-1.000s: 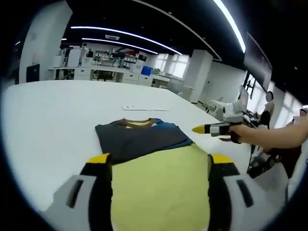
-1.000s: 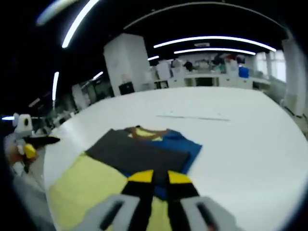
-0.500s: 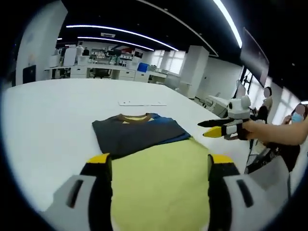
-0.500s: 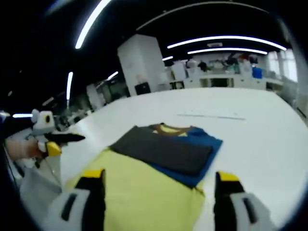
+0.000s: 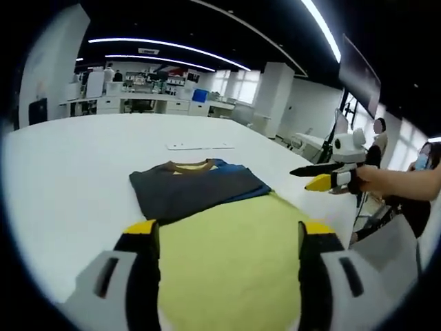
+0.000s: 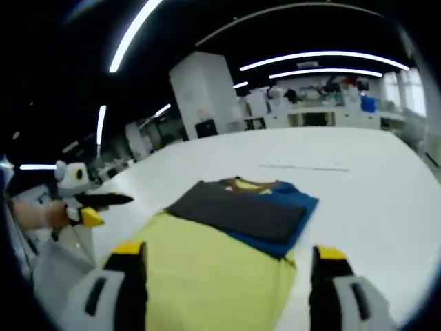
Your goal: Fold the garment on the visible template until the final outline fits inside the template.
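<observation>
Since a second ago the right tongs [image 6: 224,258] have gone from pinched shut to spread wide, and the right gripper view has backed off a touch, so the yellow cloth reads longer in the lower frame; the left gripper view has hardly shifted. The left tongs [image 5: 224,234] stand open too, with nothing between the yellow tips of either pair. On the white counter [image 5: 62,158] lies the garment [image 5: 196,189], a dark grey fold over a blue layer with a brown-and-yellow collar at its far end, sitting in the middle of both views. Its near part rests on, or runs into, a yellow sheet [image 5: 227,262] that fills the lower centre of the left gripper view between the jaws; I take that for the template, though I cannot rule out that it is part of the shirt. The long axis, collar to hem, runs straight away from both pairs of tongs, bottom of frame to centre. In the left gripper view the right tongs [image 5: 317,178] hover at centre right, off the counter's edge, well apart from the cloth. Both pairs look about equally near the yellow edge, one to each side, so my guess is the near edge gets lifted by both and carried up toward the collar.
</observation>
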`<state>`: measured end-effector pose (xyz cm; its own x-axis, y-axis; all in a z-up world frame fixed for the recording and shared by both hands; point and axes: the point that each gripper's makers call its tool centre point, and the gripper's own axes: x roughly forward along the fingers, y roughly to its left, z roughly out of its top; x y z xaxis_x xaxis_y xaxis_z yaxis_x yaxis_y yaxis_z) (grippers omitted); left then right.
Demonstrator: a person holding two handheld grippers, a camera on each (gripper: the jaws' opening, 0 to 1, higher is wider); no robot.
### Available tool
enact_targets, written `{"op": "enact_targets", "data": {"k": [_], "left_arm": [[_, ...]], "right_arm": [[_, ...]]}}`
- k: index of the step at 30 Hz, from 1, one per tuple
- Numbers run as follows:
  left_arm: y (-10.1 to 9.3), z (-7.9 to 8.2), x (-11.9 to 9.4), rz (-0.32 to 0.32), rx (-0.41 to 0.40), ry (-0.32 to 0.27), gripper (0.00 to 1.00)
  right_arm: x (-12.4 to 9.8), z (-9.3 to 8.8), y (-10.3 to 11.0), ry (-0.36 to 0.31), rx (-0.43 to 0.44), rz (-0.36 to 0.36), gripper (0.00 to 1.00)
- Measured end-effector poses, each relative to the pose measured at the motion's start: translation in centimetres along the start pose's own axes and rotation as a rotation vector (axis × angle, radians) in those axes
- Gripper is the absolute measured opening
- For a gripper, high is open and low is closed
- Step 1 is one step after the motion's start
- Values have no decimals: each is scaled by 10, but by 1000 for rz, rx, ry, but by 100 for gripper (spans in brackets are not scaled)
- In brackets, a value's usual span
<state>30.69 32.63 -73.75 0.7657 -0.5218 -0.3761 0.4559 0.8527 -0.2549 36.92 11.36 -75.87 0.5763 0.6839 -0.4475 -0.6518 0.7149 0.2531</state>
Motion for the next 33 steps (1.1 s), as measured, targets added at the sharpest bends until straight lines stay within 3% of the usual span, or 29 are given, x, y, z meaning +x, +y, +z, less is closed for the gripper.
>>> {"op": "enact_targets", "data": {"k": [9, 23, 33], "left_arm": [[15, -2, -11, 26, -12, -3, 81], [27, -11, -22, 23, -48, -3, 82], [25, -8, -34, 33, -36, -22, 81]], "right_arm": [[-24, 0, 6, -7, -27, 6, 99], [-60, -17, 7, 6, -40, -36, 99], [-77, -28, 19, 26, -49, -47, 99]]}}
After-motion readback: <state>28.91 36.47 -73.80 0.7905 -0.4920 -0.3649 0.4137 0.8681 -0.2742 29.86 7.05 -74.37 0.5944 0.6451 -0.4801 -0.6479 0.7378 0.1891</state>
